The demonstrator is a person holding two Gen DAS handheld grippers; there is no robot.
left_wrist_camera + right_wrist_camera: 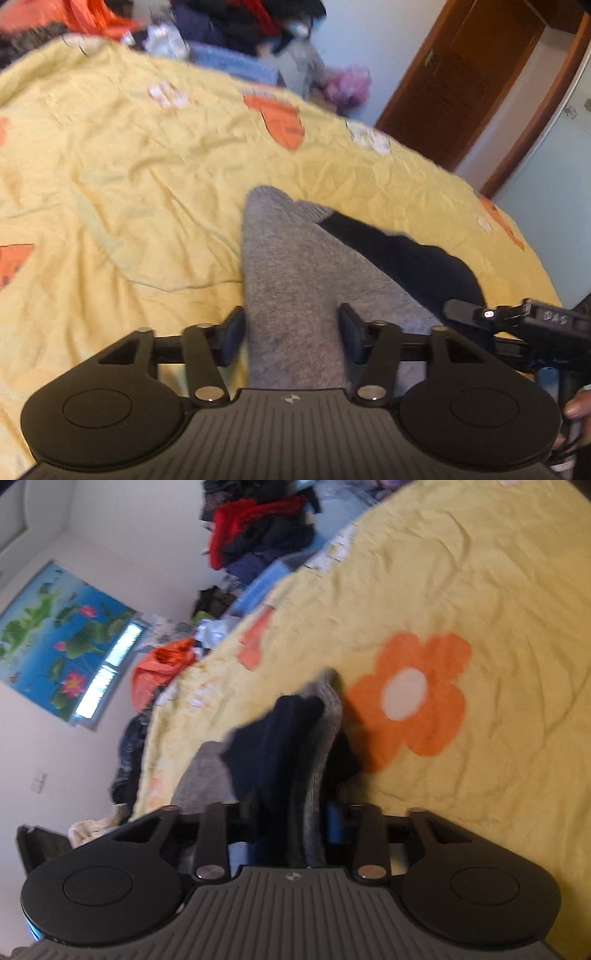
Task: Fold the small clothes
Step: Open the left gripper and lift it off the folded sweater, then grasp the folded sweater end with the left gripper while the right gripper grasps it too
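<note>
Two grippers are at work over one bed, and between them one small garment, grey knit with a dark navy part, that looks like a sock or a pair laid together; I cannot tell which.

From the left wrist view, the left gripper (291,334) has the grey garment (291,266) running lengthwise between its two pads (234,338). The pads sit just beside the cloth on either side, with the fabric filling the gap, so the jaws look closed onto it, though not pressed flat. The grey end reaches forward onto the yellow bedspread (110,177), and the navy part (399,247) lies off to the right of the grey. Further right, the other gripper's tip pokes in at the navy edge, with one dark fingertip of the person's hand (576,408) at the frame edge. A brown wooden door (454,81) stands beyond the bed.

From the right wrist view, one lotus poster (59,635) hangs on the wall at left, and a heap of clothes (258,528) sits along the far side of the bed. The right gripper (291,834) is clamped on the bunched navy and grey cloth (280,738), held between its two fingers. To the right, one large orange flower print (413,694) marks the bedspread.
</note>
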